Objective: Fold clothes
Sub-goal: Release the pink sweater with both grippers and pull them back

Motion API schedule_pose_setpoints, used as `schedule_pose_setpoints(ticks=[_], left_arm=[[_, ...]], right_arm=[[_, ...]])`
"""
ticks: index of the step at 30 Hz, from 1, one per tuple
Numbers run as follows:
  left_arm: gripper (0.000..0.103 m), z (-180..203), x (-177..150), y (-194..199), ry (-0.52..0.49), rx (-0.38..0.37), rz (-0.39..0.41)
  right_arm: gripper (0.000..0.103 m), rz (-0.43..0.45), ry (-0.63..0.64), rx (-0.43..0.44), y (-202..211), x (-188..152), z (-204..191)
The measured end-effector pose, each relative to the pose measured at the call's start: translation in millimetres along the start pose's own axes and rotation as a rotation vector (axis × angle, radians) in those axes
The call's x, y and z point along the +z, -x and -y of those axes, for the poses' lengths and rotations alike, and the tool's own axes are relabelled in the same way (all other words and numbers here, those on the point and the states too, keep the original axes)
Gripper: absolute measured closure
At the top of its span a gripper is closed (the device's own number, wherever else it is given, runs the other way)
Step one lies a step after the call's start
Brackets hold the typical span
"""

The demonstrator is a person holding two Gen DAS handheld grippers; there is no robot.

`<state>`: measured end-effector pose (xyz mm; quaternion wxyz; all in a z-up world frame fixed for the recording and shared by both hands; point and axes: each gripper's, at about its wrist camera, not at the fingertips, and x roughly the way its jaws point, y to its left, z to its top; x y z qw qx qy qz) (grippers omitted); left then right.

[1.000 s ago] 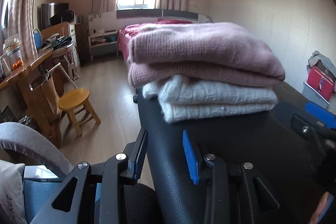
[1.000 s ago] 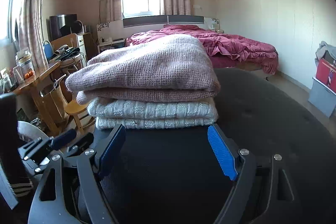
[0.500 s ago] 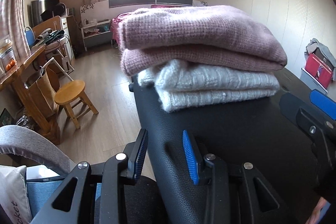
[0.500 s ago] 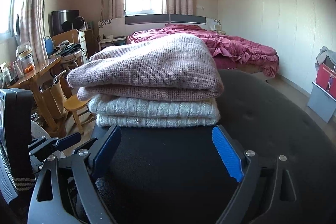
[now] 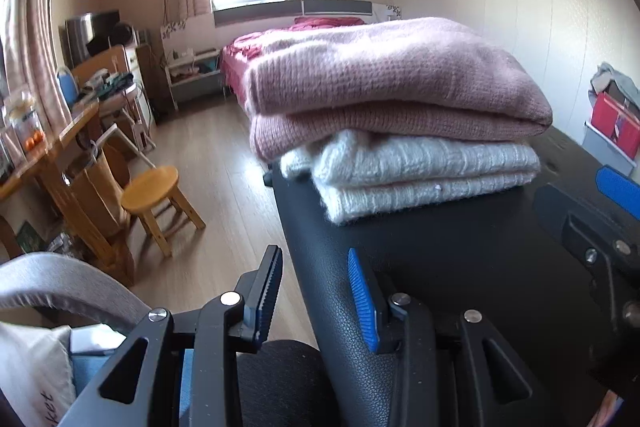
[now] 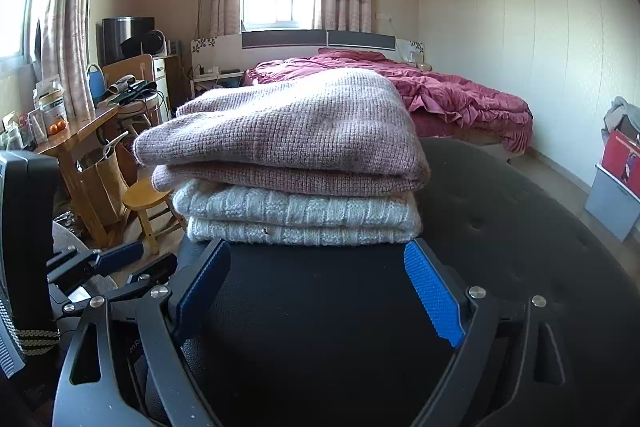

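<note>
My right gripper (image 6: 316, 291), jaws wide and empty, faces the folded pink knit sweater (image 6: 288, 135) atop the white ribbed one (image 6: 296, 215) at twelve o'clock, long axis crosswise; my half-open, empty left gripper (image 5: 316, 291) has them at one o'clock.

Only one bit of writing can be read. In the lower left corner of the left wrist view, a white cloth bag (image 5: 28, 379) has dark slanted letters that end in "ket"; the start of the word is cut off by the frame edge. The jars on the wooden table (image 5: 60, 131) at the left have labels, but they are too small and blurry to read.
</note>
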<state>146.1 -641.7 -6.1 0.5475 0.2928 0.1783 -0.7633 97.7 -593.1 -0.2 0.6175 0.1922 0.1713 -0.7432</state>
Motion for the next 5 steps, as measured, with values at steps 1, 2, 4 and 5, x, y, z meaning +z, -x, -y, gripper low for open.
schedule_pose_setpoints(ticks=[1, 2, 4, 5], left_arm=[[0.069, 0.1, 0.8, 2.2, -0.003, -0.001, 0.005], [0.069, -0.4, 1.7, 4.6, 0.001, -0.004, 0.011], [0.068, -1.5, 3.4, 9.1, 0.01, -0.004, 0.023], [0.068, -2.2, 4.1, 10.7, 0.012, -0.001, 0.026]], right_arm=[[0.012, 0.002, 0.004, 0.0, 0.3, 0.0, -0.7], [0.012, 0.004, 0.007, -0.001, 0.7, -0.1, -1.3], [0.012, 0.008, 0.016, -0.002, 1.4, -0.1, -3.0], [0.012, 0.009, 0.02, -0.003, 1.5, -0.1, -3.7]])
